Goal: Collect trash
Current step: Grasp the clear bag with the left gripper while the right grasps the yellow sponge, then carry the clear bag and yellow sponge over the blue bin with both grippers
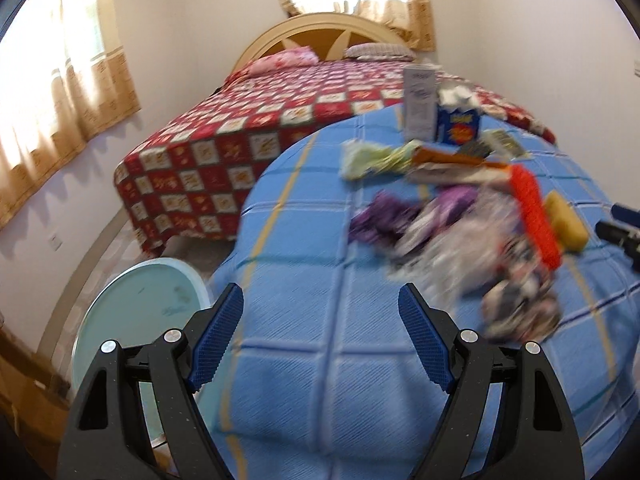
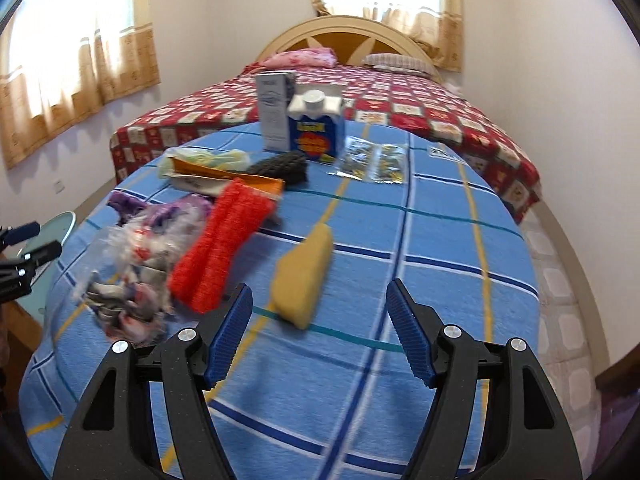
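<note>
On blue checked cloth (image 2: 400,240), trash lies scattered: crumpled wrappers (image 2: 132,276) near left, sponge (image 2: 306,276) just ahead, carton (image 2: 316,128) far. Right gripper (image 2: 320,340) jaws apart, empty; left gripper (image 1: 320,344) likewise. Step: approach. Next: close on one piece; round bin (image 1: 148,312) waits left.

Both handheld tools look alike. The left tongs (image 1: 320,344) and the right tongs (image 2: 319,337) each have two matt black, triangular plastic arms with cut-out windows, round silver screw heads at the pivots, and ribbed blue pads (image 1: 218,342) lining the inner faces.
</note>
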